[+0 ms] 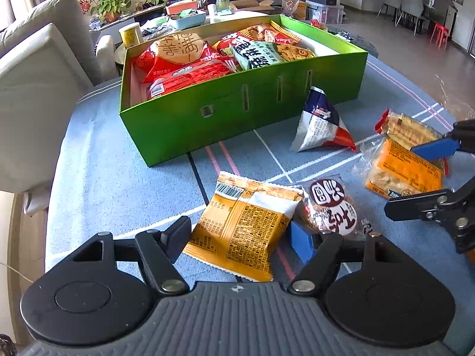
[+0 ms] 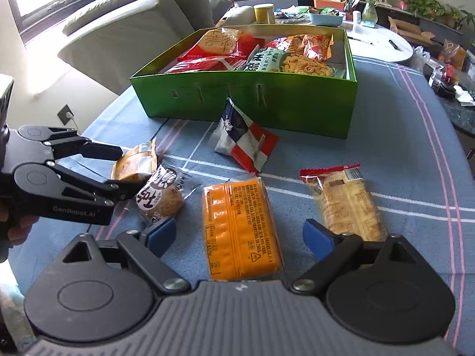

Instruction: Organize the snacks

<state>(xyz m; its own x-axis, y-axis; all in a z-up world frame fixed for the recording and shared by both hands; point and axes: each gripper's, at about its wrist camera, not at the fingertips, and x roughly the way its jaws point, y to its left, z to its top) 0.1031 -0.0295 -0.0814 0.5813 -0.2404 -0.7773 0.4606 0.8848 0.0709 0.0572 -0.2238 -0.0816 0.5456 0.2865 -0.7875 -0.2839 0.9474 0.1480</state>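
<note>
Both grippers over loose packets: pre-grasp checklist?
1. Left gripper open around yellow-brown foil packet: ok.
2. Right gripper open around orange rectangular packet: ok.
3. Pads pressing on either packet: not ok, gaps show.
4. Round dark-labelled cake packet clear of the left gripper's finger: not ok, it sits against it.
5. Green cardboard box has free room: cannot tell.

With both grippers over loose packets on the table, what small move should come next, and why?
Probably close the right gripper on the orange packet. That packet lies flat on the blue cloth between its open pads, untouched, while the green box beyond already holds other snacks. The left gripper likewise straddles a yellow packet, so it could follow.
</note>
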